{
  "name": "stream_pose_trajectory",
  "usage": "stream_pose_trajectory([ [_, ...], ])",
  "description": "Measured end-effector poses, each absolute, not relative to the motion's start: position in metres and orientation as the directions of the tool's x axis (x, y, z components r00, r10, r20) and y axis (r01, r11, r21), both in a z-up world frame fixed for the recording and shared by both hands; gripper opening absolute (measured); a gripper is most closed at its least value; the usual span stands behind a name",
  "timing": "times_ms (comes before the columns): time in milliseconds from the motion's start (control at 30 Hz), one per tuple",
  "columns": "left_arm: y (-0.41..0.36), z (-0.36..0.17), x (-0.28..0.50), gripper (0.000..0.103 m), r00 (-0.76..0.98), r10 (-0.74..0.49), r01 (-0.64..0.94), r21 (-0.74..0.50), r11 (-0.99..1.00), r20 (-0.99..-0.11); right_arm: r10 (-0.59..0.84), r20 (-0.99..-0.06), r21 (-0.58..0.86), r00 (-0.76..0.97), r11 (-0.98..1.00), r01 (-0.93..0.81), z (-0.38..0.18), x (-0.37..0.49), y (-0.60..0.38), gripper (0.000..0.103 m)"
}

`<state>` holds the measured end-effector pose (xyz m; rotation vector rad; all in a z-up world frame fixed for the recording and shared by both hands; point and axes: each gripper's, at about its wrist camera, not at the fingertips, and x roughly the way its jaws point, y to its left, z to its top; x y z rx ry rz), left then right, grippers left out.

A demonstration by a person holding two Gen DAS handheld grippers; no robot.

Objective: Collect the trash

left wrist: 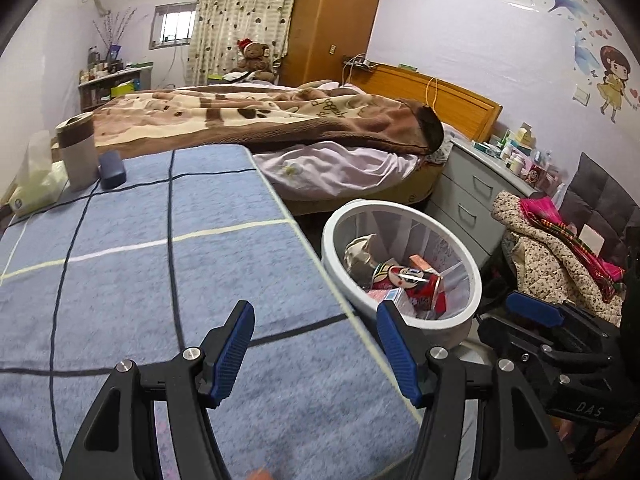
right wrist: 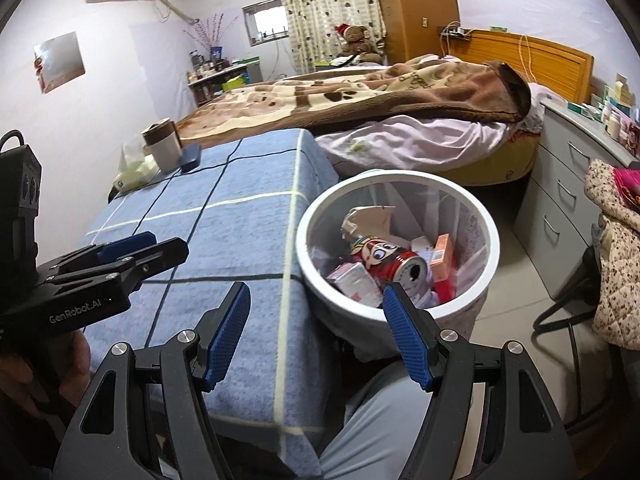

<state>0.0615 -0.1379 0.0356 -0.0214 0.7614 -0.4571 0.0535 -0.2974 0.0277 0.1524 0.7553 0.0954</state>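
Both claws gape empty: left claw [left wrist: 316,354] over tabletop [left wrist: 120,280], right claw [right wrist: 316,334] at its edge. One white bin [right wrist: 494,248] at 1 o'clock holds one red can [right wrist: 394,266], several cartons. Far corner, 11 o'clock: one cup [left wrist: 76,152], one tissue pack [left wrist: 34,180].

black tools [right wrist: 316,336], blue ribbed pads [right wrist: 228,336], silver screws, white "genrobot.ai" lettering; grey trousers [right wrist: 372,420].

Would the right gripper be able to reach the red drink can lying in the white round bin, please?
Probably yes. The right gripper is open and empty just above the near rim of the white round bin, and the red drink can lies uncovered on top of the cartons.
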Motion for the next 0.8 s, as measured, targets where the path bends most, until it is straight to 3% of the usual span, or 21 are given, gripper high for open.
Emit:
stream_pose_trajectory([
  [800,-0.1327,0.0293,0.0513,0.063,0.654,-0.341,0.352,-0.128,0.927,-0.676,0.162,-0.681,0.177,0.714,0.983,-0.054,0.0246,0.0526,-0.2869,0.07],
])
